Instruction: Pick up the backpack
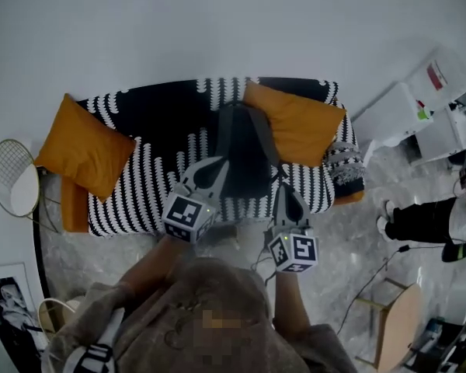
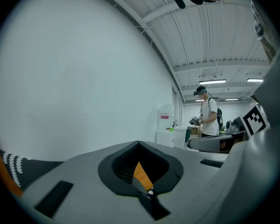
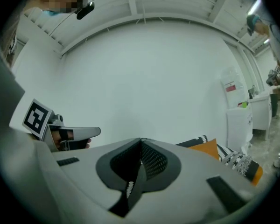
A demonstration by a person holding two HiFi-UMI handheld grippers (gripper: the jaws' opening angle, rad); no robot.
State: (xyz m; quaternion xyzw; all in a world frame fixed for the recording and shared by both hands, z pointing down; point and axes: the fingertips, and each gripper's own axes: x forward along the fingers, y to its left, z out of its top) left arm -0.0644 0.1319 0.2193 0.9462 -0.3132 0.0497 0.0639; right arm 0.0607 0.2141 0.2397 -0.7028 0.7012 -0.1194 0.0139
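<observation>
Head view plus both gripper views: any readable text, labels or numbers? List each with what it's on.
No text is readable in any view.
Red label on the white cabinet: too small and blurred to read.
Cubes on the left gripper and right gripper: square marker patterns only, no letters or digits.

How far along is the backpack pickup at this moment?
Done: nothing visible yet; the backpack lies on the sofa beside an orange cushion. In hand: the left gripper and right gripper flank it, jaws together, apparently on nothing. Left: open, grip it, lift it.
</observation>
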